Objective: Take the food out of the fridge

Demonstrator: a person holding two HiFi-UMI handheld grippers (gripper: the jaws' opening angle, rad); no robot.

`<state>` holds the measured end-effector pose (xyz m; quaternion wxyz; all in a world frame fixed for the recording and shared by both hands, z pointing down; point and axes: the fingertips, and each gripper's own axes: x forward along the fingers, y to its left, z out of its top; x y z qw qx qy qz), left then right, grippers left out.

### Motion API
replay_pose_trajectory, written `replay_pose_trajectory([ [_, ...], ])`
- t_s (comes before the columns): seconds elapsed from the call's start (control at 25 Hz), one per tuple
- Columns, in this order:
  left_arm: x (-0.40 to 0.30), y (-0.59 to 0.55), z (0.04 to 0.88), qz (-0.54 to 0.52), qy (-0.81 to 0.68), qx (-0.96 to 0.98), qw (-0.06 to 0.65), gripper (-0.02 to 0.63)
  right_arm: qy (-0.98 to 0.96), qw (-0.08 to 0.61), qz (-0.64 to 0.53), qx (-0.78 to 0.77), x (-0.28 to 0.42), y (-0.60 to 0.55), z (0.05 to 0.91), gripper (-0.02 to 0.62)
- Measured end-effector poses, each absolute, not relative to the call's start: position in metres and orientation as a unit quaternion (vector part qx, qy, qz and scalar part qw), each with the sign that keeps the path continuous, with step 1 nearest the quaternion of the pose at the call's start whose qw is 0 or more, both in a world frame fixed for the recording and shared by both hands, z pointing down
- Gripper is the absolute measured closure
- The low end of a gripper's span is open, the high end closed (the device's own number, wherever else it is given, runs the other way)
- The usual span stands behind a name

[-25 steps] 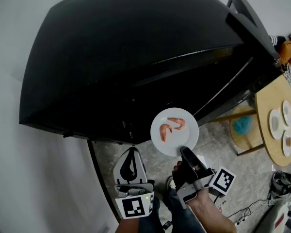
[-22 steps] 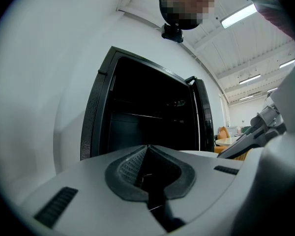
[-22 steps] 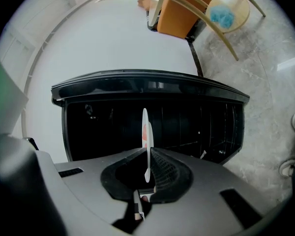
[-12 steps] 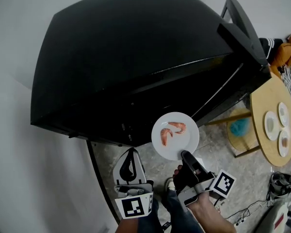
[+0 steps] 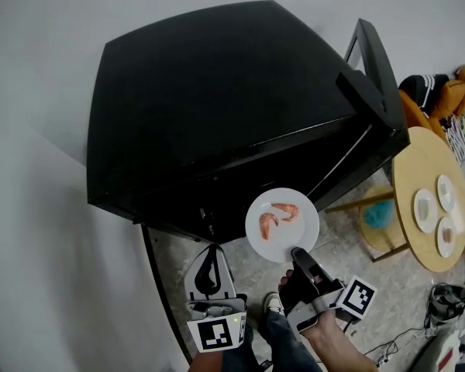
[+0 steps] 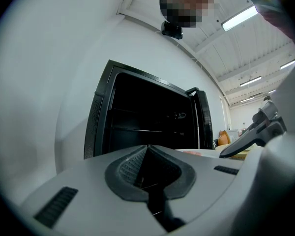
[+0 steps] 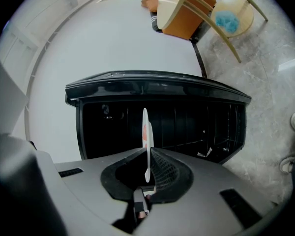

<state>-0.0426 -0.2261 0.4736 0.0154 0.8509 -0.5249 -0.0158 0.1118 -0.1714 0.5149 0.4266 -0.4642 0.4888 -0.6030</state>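
Rt gripper (image 5: pixel 298 254): jaws pinched on the near rim of a white plate (image 5: pixel 282 225). In the rt gripper view the plate (image 7: pixel 145 127) shows edge-on, with its rim seated between the two pads. A person's hand grips the tool from behind.

Load: two pink shrimp (image 5: pixel 277 217) lie side by side on the plate, approx. at its centre.

Plate position: outside the fridge (image 5: pixel 217 115), just in front of the open compartment and over the stone floor (image 5: pixel 349 231). In the head view its far rim overlaps the fridge's lower front edge.

Lt gripper (image 5: pixel 210 258): jaws pressed together, nothing between them. The lt gripper view confirms that the pads (image 6: pixel 132 163) meet at the tip. The tool sits beside the rt gripper and apart from the plate, pointing toward the fridge.

Fridge: black cabinet, dark interior, door (image 5: pixel 372 68) swung open to the right. Wire shelves are visible inside in the rt gripper view.

Surroundings: a round wooden bench (image 5: pixel 418 161) stands right of the door and carries three small dishes (image 5: pixel 424 205). Their contents are too small to identify.
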Motion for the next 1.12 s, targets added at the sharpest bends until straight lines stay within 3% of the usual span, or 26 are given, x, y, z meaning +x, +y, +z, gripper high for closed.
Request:
replay_pose_trajectory([
  [1.12,-0.048,-0.209,0.373,-0.028,-0.533,0.845,0.024,0.593,0.51,0.416,-0.61,-0.442,0.093,-0.153,0.414,0.56],
])
